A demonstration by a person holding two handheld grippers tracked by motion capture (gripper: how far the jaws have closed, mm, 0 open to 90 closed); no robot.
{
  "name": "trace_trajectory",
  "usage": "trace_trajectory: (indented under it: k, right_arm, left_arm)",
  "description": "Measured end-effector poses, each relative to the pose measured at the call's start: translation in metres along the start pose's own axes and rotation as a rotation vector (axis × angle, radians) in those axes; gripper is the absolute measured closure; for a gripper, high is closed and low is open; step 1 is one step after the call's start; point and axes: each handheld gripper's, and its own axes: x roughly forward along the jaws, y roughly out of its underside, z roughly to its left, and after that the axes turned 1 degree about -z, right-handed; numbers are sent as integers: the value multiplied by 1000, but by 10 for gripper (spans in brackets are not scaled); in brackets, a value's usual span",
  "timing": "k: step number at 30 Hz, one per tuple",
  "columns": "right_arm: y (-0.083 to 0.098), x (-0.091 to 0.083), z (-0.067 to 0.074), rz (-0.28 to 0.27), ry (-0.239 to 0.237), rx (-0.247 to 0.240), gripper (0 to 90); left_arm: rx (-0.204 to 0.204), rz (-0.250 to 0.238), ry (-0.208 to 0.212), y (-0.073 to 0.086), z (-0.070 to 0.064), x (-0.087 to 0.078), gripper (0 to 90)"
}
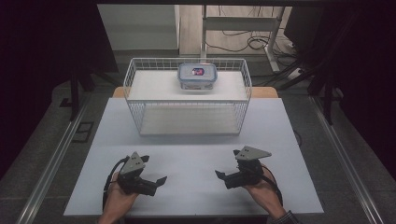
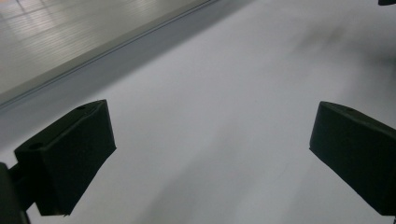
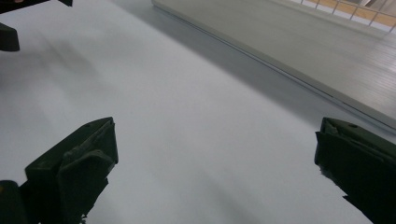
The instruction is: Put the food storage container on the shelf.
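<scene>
My left gripper (image 1: 156,182) and right gripper (image 1: 222,176) rest low over the white tabletop (image 1: 196,154), fingers (image 2: 70,158) spread wide and empty. Well beyond my fingers, a lidded container (image 1: 197,76) sits inside the wire basket (image 1: 140,116).

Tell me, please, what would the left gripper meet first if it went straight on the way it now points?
Probably the right gripper: the left gripper points across the bare table toward it, jaws facing jaws. Depth is uncertain.
</scene>
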Motion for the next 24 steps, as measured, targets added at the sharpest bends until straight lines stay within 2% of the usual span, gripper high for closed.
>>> trace_trajectory:
  k: [7, 13, 24]
  right_arm:
    - [9, -13, -3, 0, 24, 13, 0]
    - [21, -28, -6, 4, 64, 37, 0]
    - [47, -53, -15, 13, 125, 86, 0]
  left_arm:
    - [-6, 7, -24, 10, 2, -12, 0]
    - [-9, 20, -46, 20, 3, -22, 0]
    - [-46, 32, -89, 40, 9, -43, 0]
